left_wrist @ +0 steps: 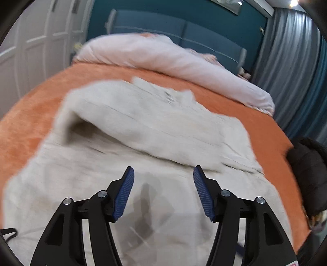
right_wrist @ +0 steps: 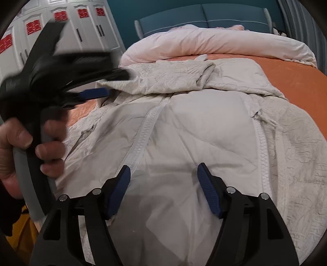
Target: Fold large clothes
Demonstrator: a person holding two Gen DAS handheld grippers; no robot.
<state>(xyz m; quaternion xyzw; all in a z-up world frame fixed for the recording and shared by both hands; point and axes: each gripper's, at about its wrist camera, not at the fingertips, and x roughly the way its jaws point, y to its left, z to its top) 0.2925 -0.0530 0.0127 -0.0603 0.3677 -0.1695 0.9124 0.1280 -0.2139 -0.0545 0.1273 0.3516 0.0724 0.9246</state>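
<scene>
The right claw (right_wrist: pixel 163 174) stands wide apart, holding nothing, just above the smooth inner lining of a cream padded coat (right_wrist: pixel 184 126). The left claw (left_wrist: pixel 163 174) is wide as well and empty, above the same coat, though its view is blurred. In the right view the left claw appears at the side, gripped by the person's left hand (right_wrist: pixel 24 147), its blue pads near a sleeve (right_wrist: pixel 169 77) folded across the top of the coat. The coat lies open on an orange bedspread (right_wrist: pixel 296 77). Behind it is a rolled pale pink duvet (right_wrist: pixel 214 45), then a blue headboard (right_wrist: pixel 204 16) and white wardrobes (right_wrist: pixel 85 26).
</scene>
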